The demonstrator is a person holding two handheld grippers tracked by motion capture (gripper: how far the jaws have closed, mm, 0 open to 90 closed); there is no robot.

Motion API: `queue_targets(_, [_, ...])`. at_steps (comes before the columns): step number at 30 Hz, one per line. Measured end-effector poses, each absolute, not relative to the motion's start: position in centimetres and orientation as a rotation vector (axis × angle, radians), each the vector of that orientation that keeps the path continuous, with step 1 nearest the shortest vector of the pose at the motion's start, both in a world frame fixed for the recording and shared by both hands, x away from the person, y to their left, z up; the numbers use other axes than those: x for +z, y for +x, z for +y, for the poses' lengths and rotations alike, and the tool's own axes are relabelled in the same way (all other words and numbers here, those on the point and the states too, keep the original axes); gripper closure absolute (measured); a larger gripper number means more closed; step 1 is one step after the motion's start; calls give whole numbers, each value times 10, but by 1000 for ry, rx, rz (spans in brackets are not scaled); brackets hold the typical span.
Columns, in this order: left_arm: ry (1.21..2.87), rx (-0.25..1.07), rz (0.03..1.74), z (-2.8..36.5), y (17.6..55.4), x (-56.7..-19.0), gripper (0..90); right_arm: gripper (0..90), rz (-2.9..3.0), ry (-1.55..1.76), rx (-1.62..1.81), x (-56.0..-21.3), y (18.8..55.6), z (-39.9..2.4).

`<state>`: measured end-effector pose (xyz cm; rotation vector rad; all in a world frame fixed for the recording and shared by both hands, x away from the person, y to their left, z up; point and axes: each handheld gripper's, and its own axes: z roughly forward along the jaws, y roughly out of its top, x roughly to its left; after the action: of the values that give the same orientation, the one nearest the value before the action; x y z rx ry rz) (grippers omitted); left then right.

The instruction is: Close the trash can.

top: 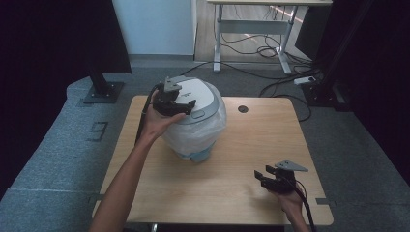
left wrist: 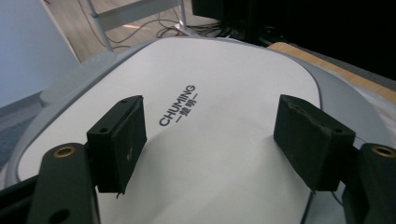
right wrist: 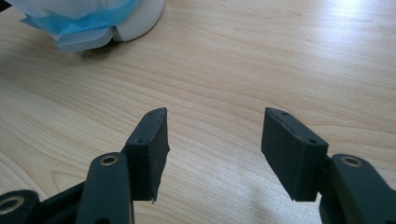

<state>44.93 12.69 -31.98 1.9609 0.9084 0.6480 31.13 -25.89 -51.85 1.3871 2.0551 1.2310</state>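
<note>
A: Currently, where is the bin [top: 196, 121]?
B: Mid-table, bag-lined. Left gripper [top: 186, 107] hovers directly over its lid [left wrist: 210, 116], jaws wide and empty.
A: Right gripper [top: 261, 177]?
B: Well apart from the bin, toward the table's near right corner, jaws apart, empty. Left is nearer.

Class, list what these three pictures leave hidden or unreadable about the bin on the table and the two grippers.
- Inside of the bin: every view, shut lid covers it.
- Bin's base: high view, bag wraps it; right gripper view, top edge cuts it.
- Left gripper contact with lid: high view too small; left gripper view unclear.
- Right gripper body: bottom edge.
</note>
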Motion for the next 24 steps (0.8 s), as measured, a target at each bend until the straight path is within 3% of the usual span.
queue_targets(13, [1811,482,820,163,403,-319,191,411,2029,1393,1242,-517,312,-267])
queue_targets(24, [1776,430,792,192,363,-343,172,411,2016,1394,1248,-517,312,-272])
